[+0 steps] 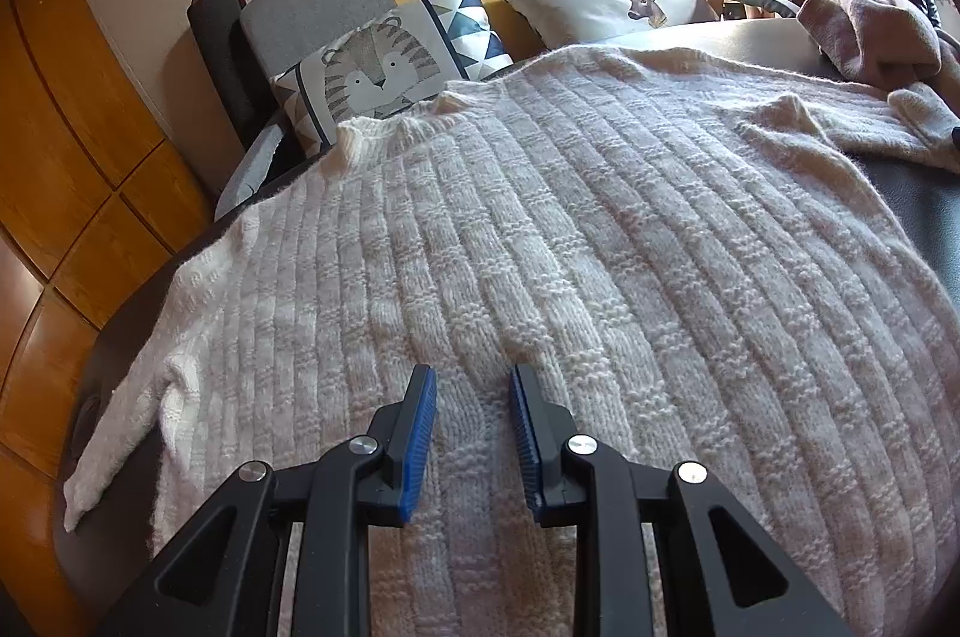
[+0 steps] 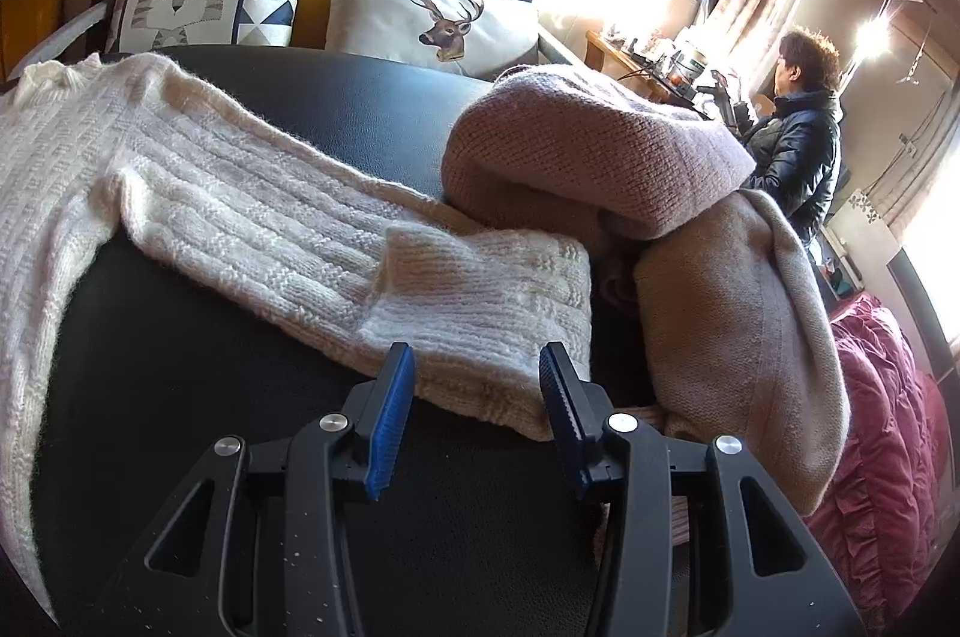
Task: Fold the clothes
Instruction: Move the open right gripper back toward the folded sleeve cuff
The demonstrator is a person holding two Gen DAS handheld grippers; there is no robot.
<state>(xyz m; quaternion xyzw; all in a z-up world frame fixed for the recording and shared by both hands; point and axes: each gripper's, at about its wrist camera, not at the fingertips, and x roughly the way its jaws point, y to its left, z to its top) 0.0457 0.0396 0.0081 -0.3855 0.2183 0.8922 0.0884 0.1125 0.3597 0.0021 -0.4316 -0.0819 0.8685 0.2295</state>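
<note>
Presently catalogued: one cream knit sweater (image 1: 540, 229), chunky ribbed, spread flat on a dark padded surface (image 2: 180, 367).

Left gripper (image 1: 471, 385): jaws apart, nothing between them, poised over the sweater body near its hem, with the collar far ahead of the jaws.

Right gripper (image 2: 477, 367): jaws apart, straddling the edge of the sweater's sleeve cuff (image 2: 480, 313) without pinching it.

Adjacent: pile of pinkish-beige knitwear (image 2: 600, 157), just beyond the right jaws and touching the cuff.

Handling, by judgement: soft, limp, fairly thick wool; light but stretchy, likely to sag and drag when lifted. Loose loops may snag on the ribbed pads.

Suggested hold: cuff edge for the right jaws; a hem or side seam for the left, taking both layers.
</note>
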